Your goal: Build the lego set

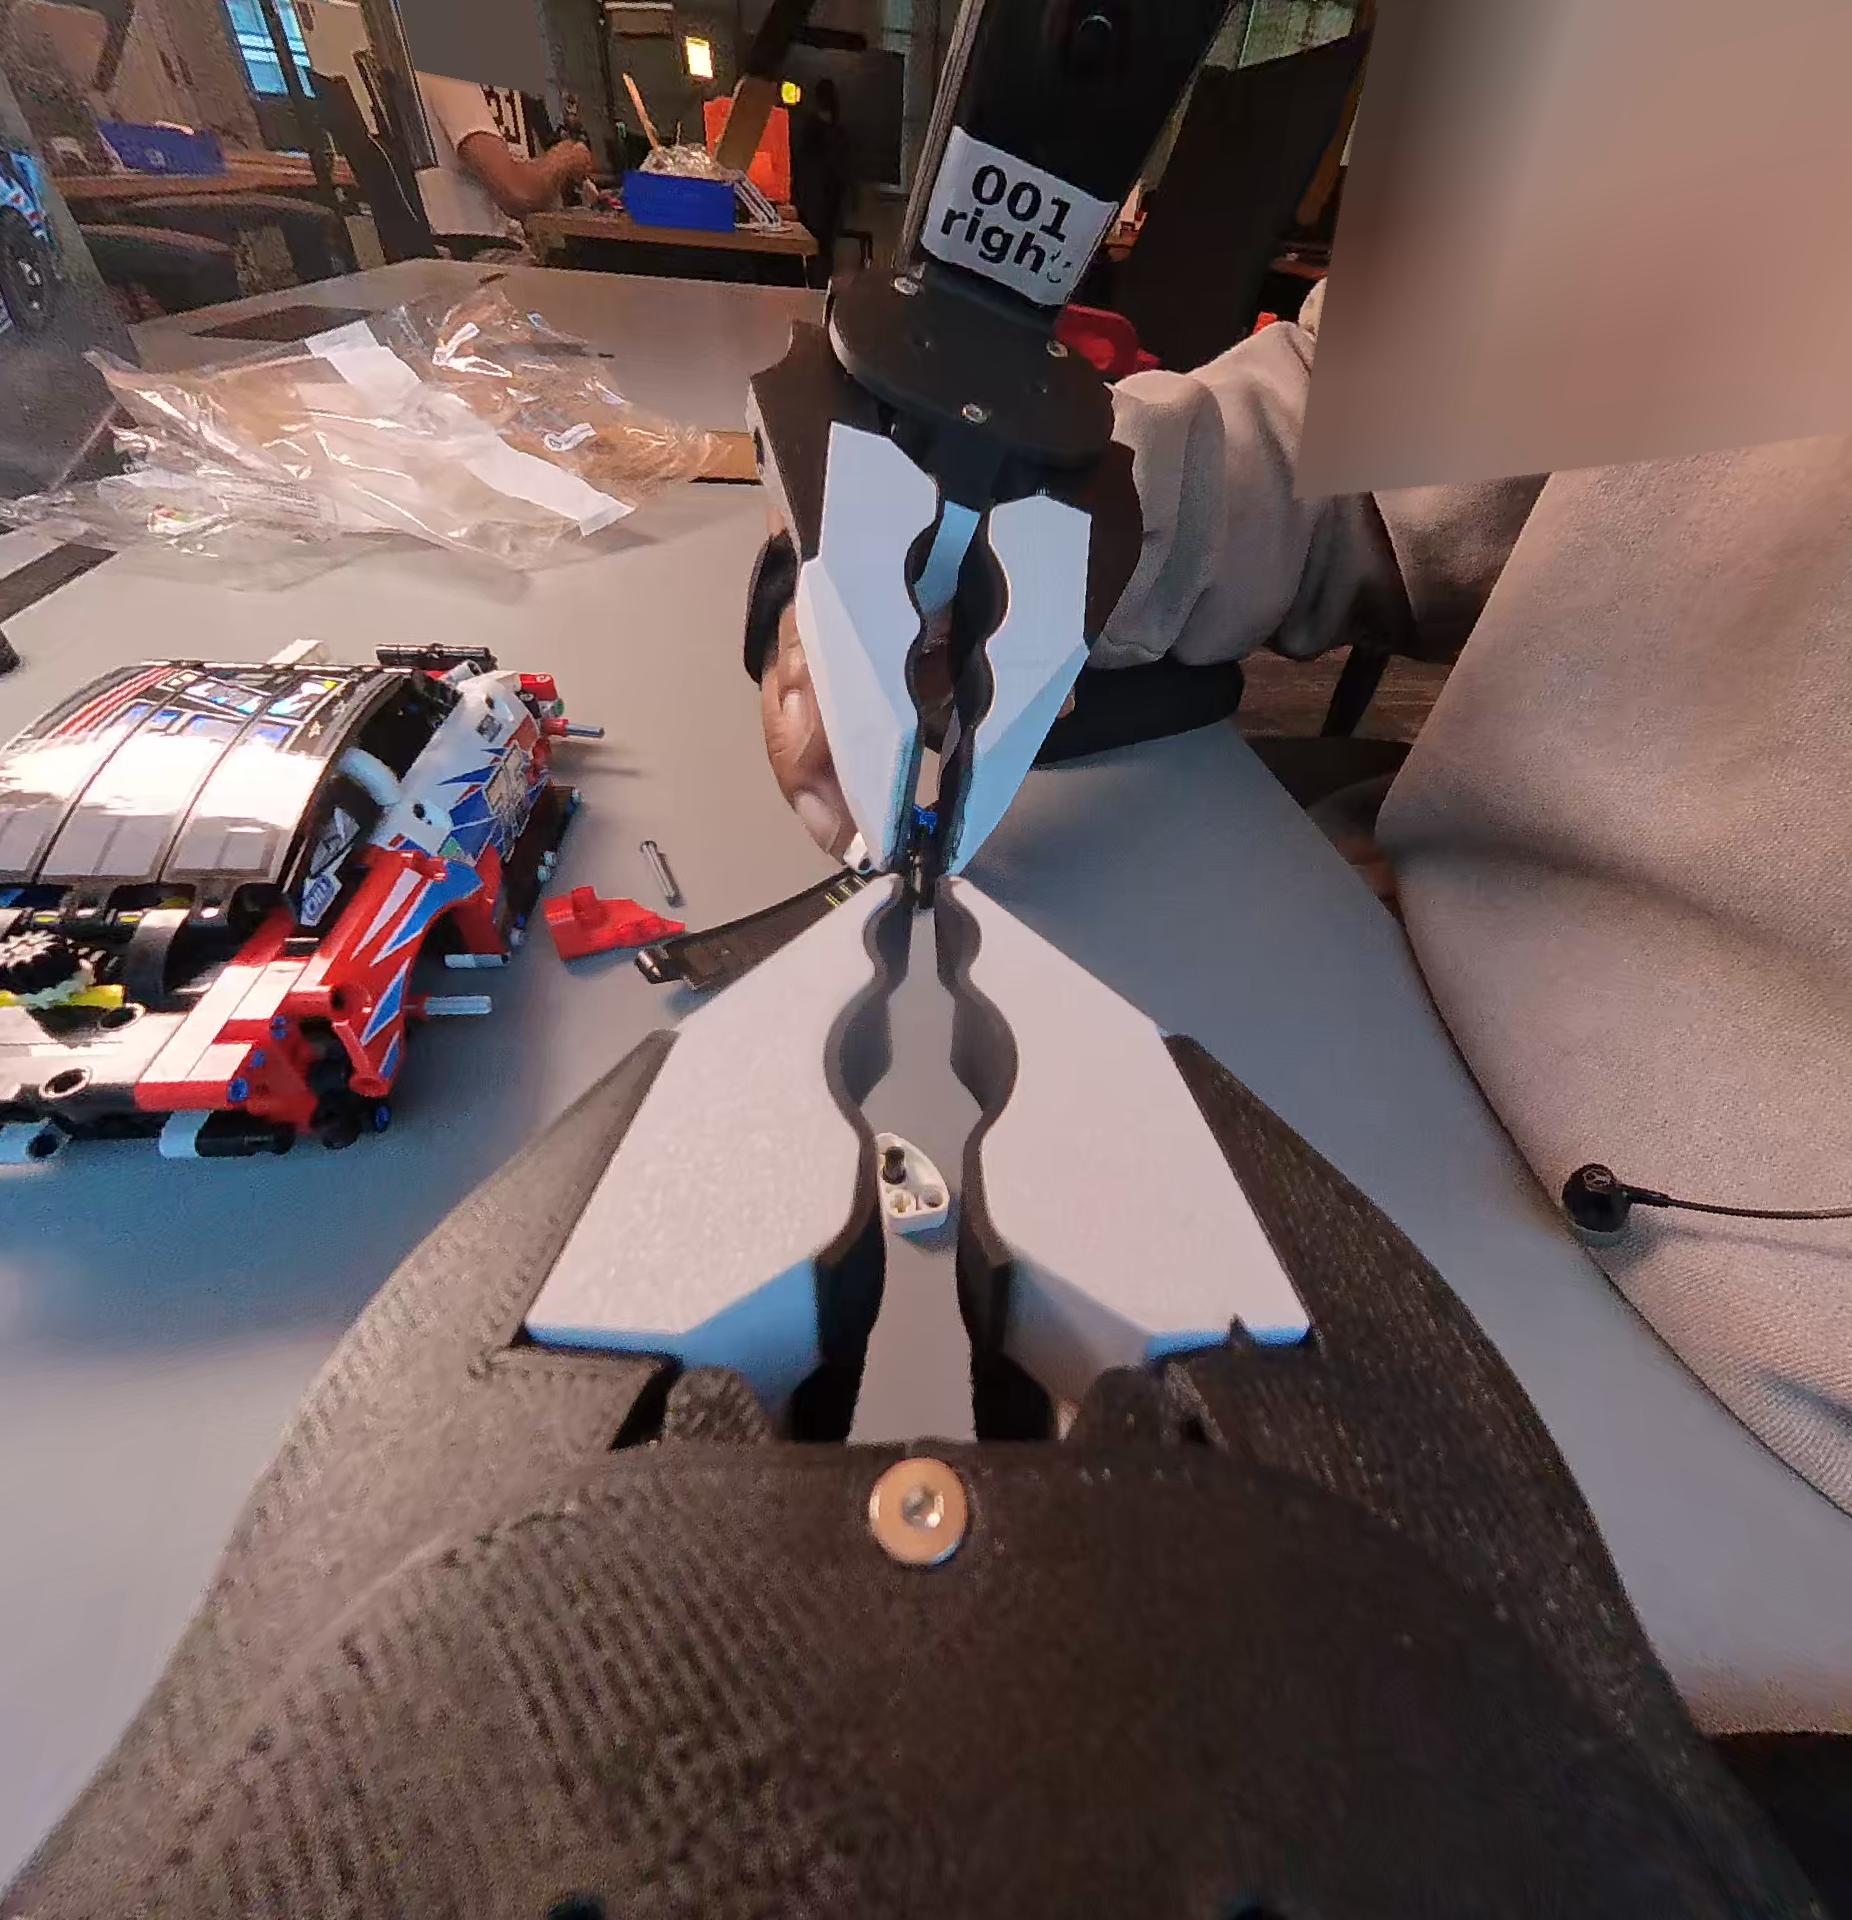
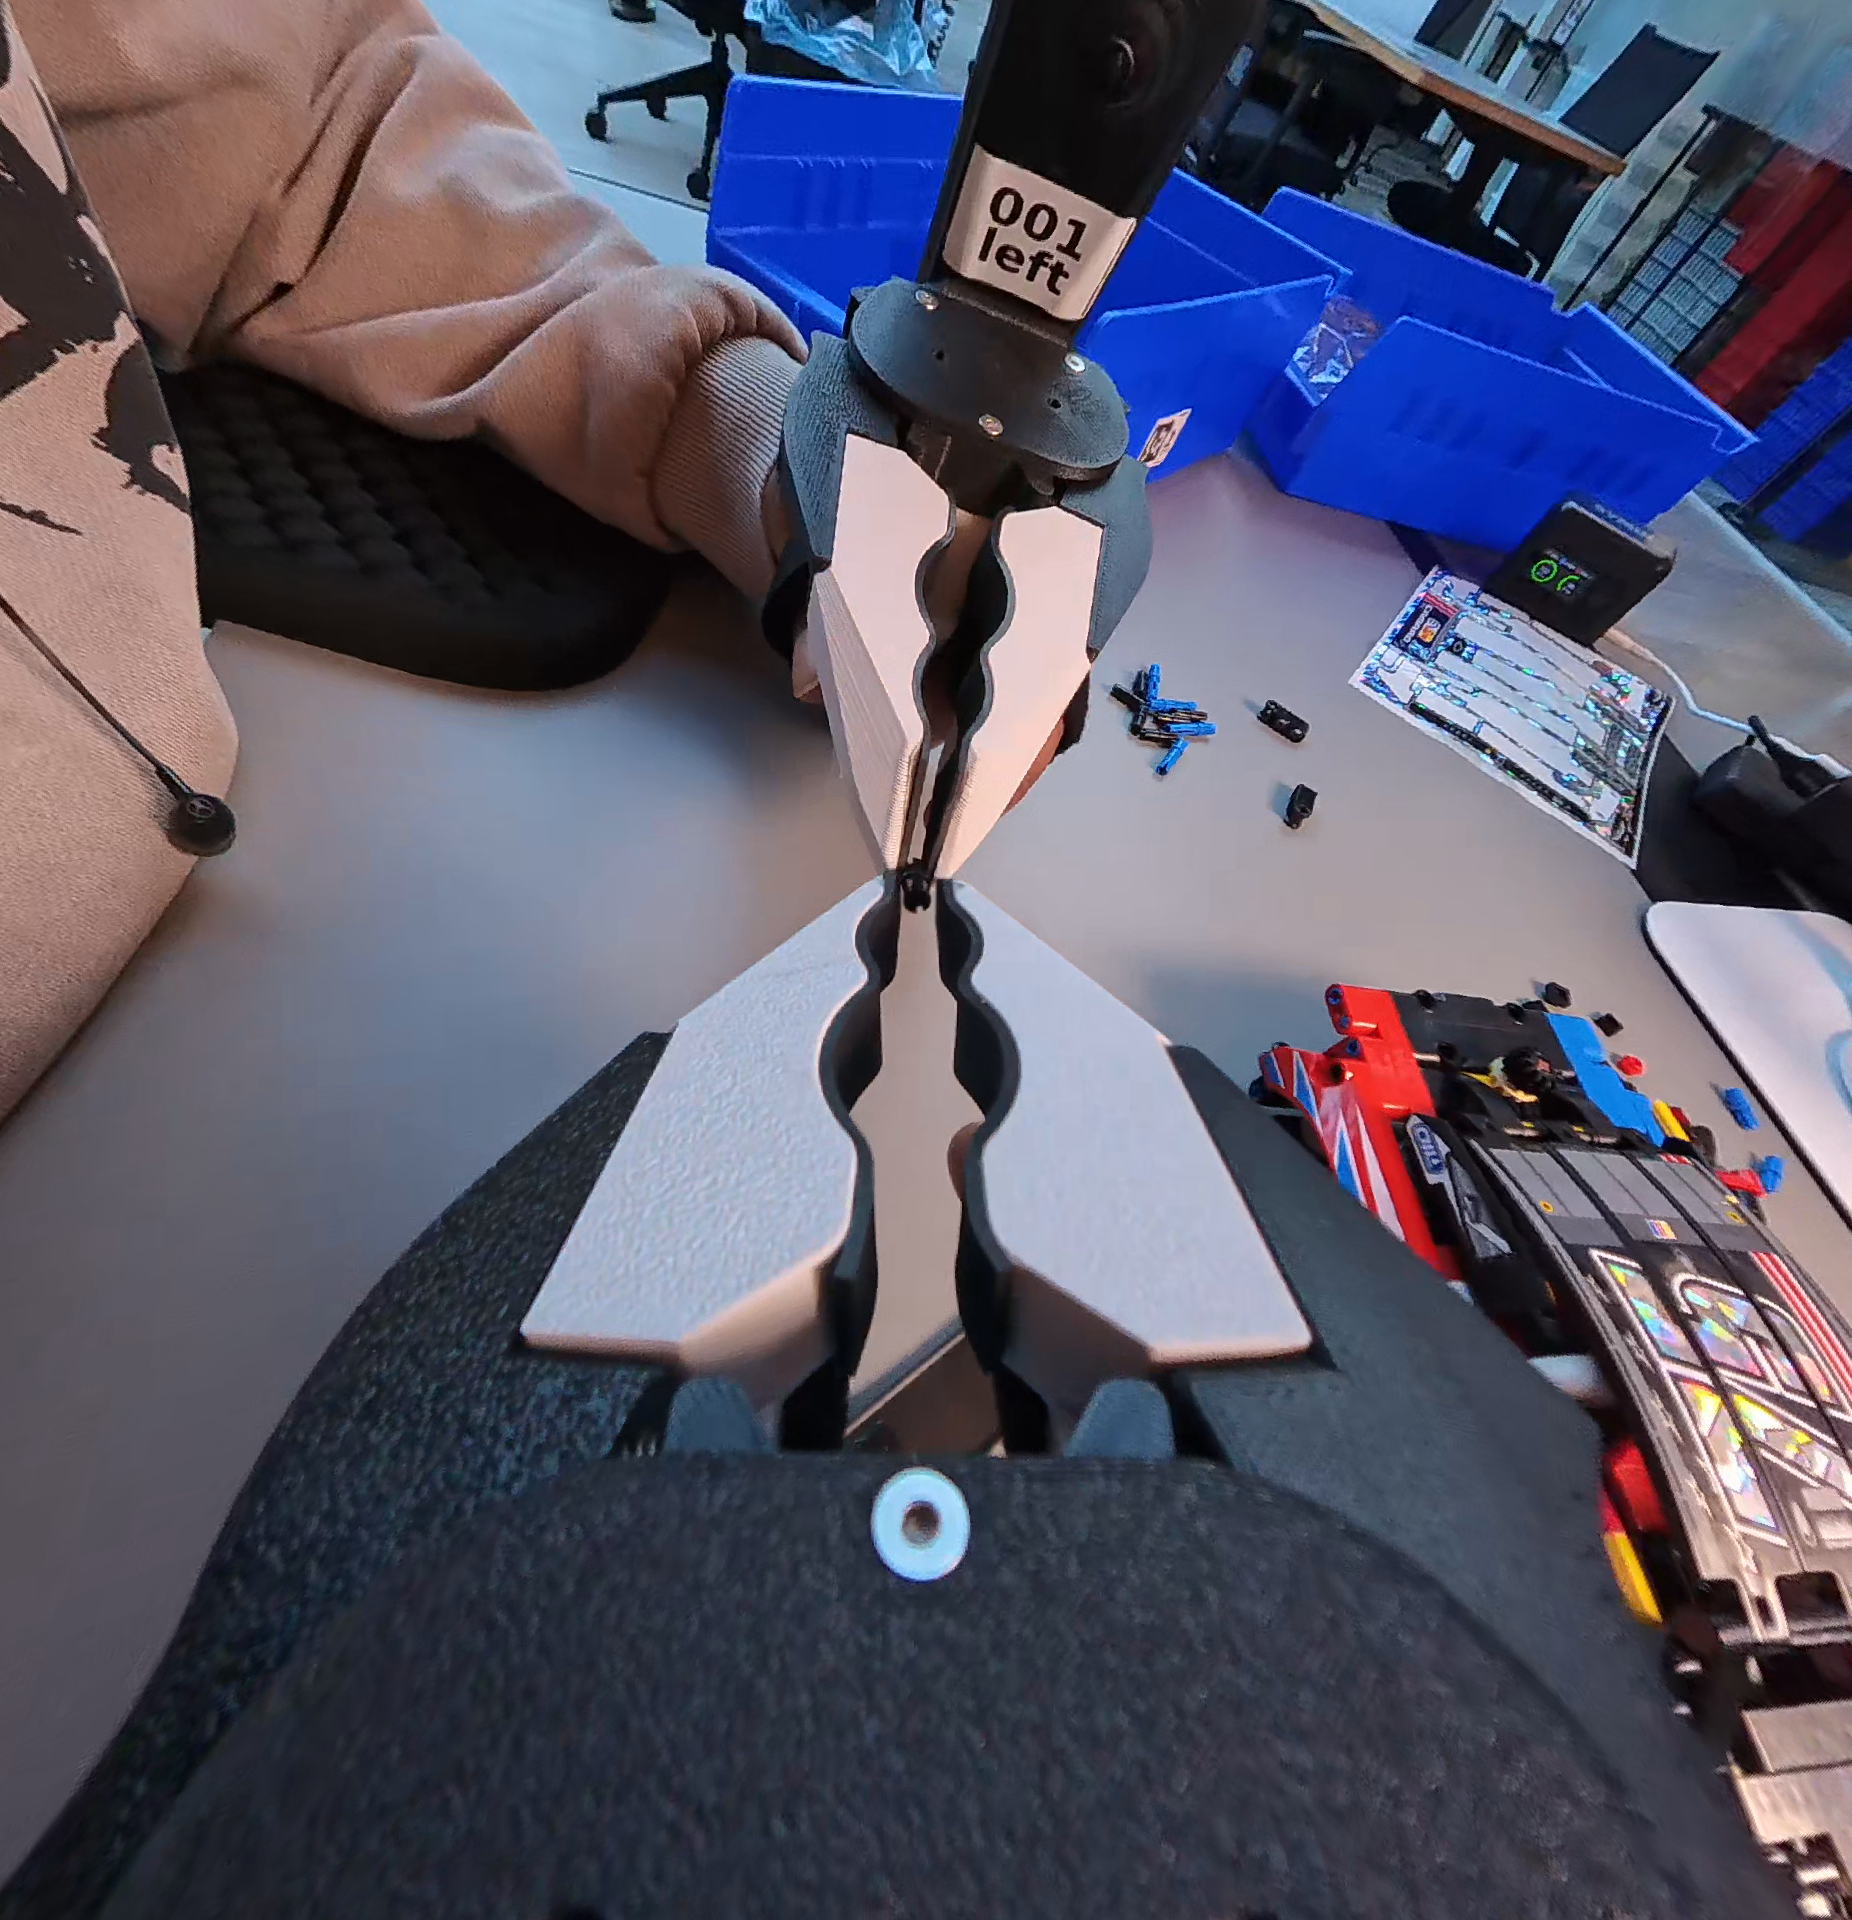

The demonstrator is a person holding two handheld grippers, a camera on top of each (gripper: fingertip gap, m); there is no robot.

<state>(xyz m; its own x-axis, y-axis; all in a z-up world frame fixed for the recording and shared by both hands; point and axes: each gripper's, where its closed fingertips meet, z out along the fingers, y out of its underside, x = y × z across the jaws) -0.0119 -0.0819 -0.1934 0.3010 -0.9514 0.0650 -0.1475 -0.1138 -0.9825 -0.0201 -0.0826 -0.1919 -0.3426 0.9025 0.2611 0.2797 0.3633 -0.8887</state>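
Small black pin (image 2: 914,891) at the centre of things, held clear of the grey table (image 2: 486,935), right where the two gripper tips meet. In the left wrist view a speck of blue (image 1: 924,821) shows between the far tips; whether it belongs to the same pin I cannot tell.

Left gripper (image 1: 917,888): tips drawn nearly together, pinched on a thin black curved piece (image 1: 756,925) that trails off to the left over the table. Right gripper (image 2: 914,902): also closed to a sliver, tips on the pin. Which tool truly bears the pin's weight is hard to tell; the tips touch nose to nose.

Judged step: seating the pin into the black piece. To do it well, keep the pin's axis in line with the hole, push straight, no twisting, and let the left gripper brace without loosening (a slip here would drop the pin).

Outward: a white connector (image 1: 914,1195) lies on the table beneath the left gripper's fingers. A red piece (image 1: 600,920) and a grey axle (image 1: 660,871) sit near the half-built race car (image 1: 257,883). Loose blue and black pins (image 2: 1161,717) beyond the left gripper, a sticker sheet (image 2: 1514,707), blue bins (image 2: 1473,416), crumpled plastic bags (image 1: 382,436).
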